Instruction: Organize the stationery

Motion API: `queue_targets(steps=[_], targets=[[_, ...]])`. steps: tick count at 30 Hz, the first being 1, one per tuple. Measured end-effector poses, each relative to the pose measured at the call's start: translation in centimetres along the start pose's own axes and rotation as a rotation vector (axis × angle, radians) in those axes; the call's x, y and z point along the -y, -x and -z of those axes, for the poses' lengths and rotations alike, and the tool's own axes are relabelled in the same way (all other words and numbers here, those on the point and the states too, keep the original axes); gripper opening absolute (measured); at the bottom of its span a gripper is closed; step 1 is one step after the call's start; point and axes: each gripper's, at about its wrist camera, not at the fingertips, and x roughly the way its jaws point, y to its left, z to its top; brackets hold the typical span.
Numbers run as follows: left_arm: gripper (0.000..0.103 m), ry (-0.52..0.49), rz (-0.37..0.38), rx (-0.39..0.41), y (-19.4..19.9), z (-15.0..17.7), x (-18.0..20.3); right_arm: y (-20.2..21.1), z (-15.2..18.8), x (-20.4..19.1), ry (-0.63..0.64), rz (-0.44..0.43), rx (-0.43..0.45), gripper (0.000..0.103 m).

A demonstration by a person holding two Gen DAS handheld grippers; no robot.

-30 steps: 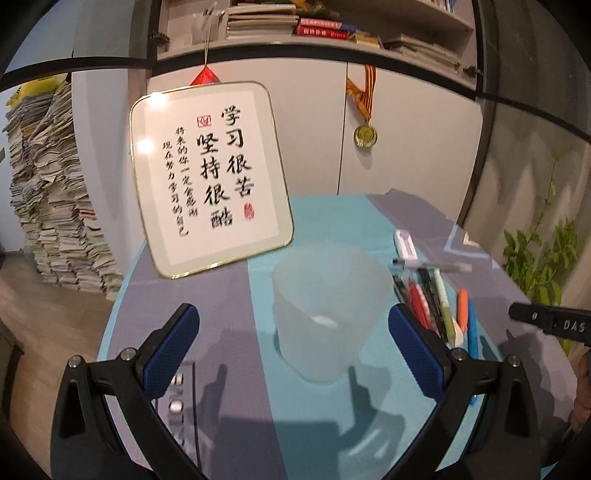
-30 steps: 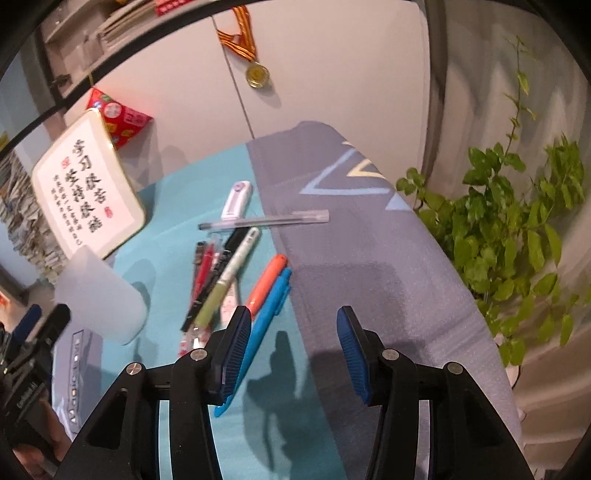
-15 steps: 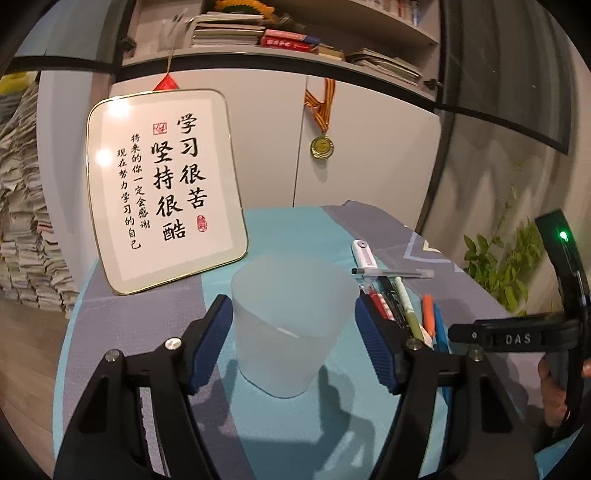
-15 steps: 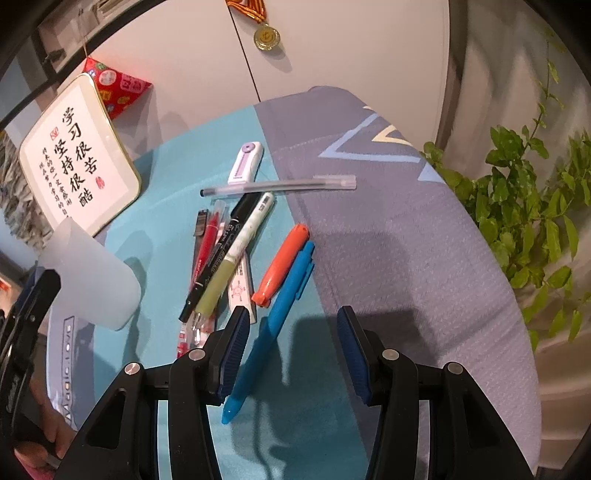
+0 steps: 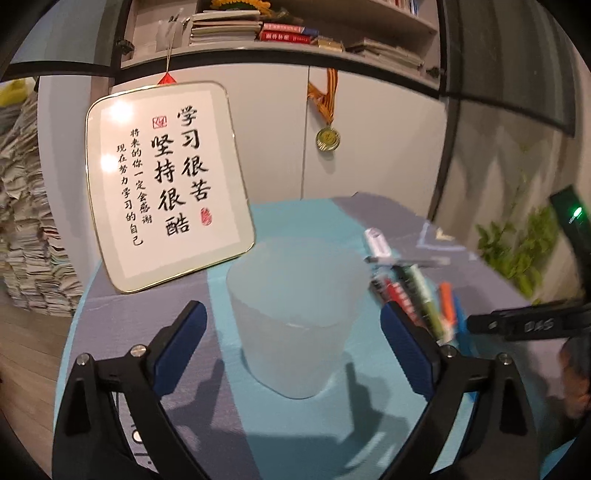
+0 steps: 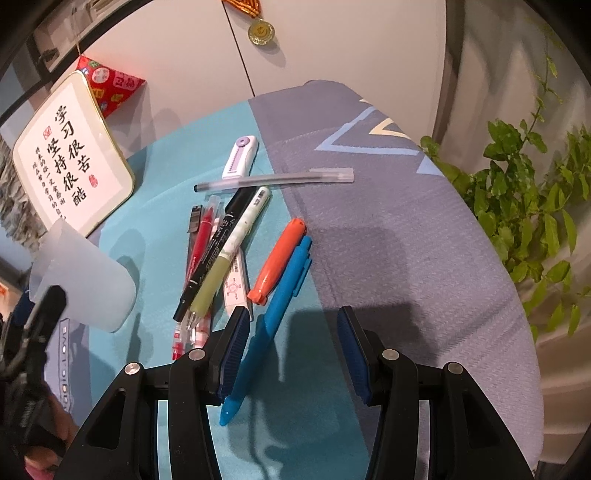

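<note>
Surface: table covered by a teal and grey-purple tablecloth (image 6: 388,229). Far side: white cabinet doors with a gold medal (image 5: 327,138) hung on a striped ribbon, a shelf of books (image 5: 284,33) above. A framed calligraphy board (image 5: 166,184) is propped at the far left, paper stacks (image 5: 26,229) seen beyond it, a green plant (image 6: 524,192) at the right.

Container: frosted translucent cup (image 5: 295,310) stands upright on the teal strip; contents cannot be told through the frosting. It is bracketed by the left gripper (image 5: 291,354), jaws spread wide, pads apart from its walls.

Stationery is piled right of the cup: blue pen (image 6: 273,317), orange marker (image 6: 279,264), green highlighter (image 6: 229,254), black marker (image 6: 214,254), red pen (image 6: 199,240), clear gel pen (image 6: 273,180) laid crosswise, purple-white correction tape (image 6: 240,157) farthest.

Right gripper (image 6: 295,358) is held moderately open, empty, the left pad just beside the blue pen's near half.
</note>
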Motion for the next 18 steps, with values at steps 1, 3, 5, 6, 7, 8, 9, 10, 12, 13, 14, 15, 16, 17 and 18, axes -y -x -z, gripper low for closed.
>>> queue_targets(steps=[1,3,5,6,7,8,9,10,12,13,14,15,16,17,18], targets=[[0.079,0.008,0.001,-0.019,-0.4,0.0,-0.2,-0.2,-0.1,0.0,-0.001,0.005,-0.001,0.051],[0.070,0.045,0.033,-0.030,-0.7,0.0,-1.0,-0.5,-0.3,-0.1,-0.008,0.009,-0.005,0.051],[0.069,0.043,0.037,-0.029,-0.4,0.1,-1.0,-1.1,-0.5,-0.3,-0.009,0.011,-0.017,0.051],[0.069,0.033,0.035,-0.028,-0.3,0.2,-0.9,-1.3,-0.6,-0.4,-0.007,0.012,-0.024,0.051],[0.069,0.020,0.034,-0.028,-0.2,0.2,-0.6,-1.8,-0.7,-0.5,-0.004,0.015,-0.036,0.051],[0.068,0.008,0.040,-0.027,-0.1,0.3,-0.3,-2.0,-0.8,-0.6,-0.002,0.021,-0.031,0.051],[0.068,0.000,0.046,-0.027,-0.1,0.3,-0.2,-2.0,-0.8,-0.7,0.001,0.029,-0.026,0.051],[0.068,-0.008,0.050,-0.029,0.0,0.4,0.0,-2.1,-0.9,-0.7,0.004,0.032,-0.027,0.051],[0.067,-0.021,0.049,-0.031,0.2,0.5,0.2,-2.2,-1.0,-0.8,0.008,0.019,-0.025,0.034],[0.067,-0.023,0.052,-0.033,0.1,0.5,0.2,-2.1,-1.0,-0.8,0.015,-0.001,-0.027,0.018],[0.067,-0.022,0.056,-0.039,0.1,0.6,0.1,-2.1,-1.0,-0.9,0.022,-0.015,-0.033,0.014],[0.067,-0.019,0.057,-0.044,0.0,0.6,0.1,-1.9,-0.9,-0.9,0.025,-0.006,-0.029,0.012],[0.067,-0.015,0.059,-0.050,-0.1,0.6,0.0,-1.5,-0.8,-0.9,0.032,0.006,-0.017,0.012],[0.067,-0.012,0.061,-0.058,-0.2,0.6,-0.1,-1.2,-0.7,-0.8,0.033,0.008,-0.009,0.011],[0.067,-0.010,0.061,-0.062,-0.3,0.6,-0.1,-0.9,-0.6,-0.7,0.030,0.002,-0.005,0.011]])
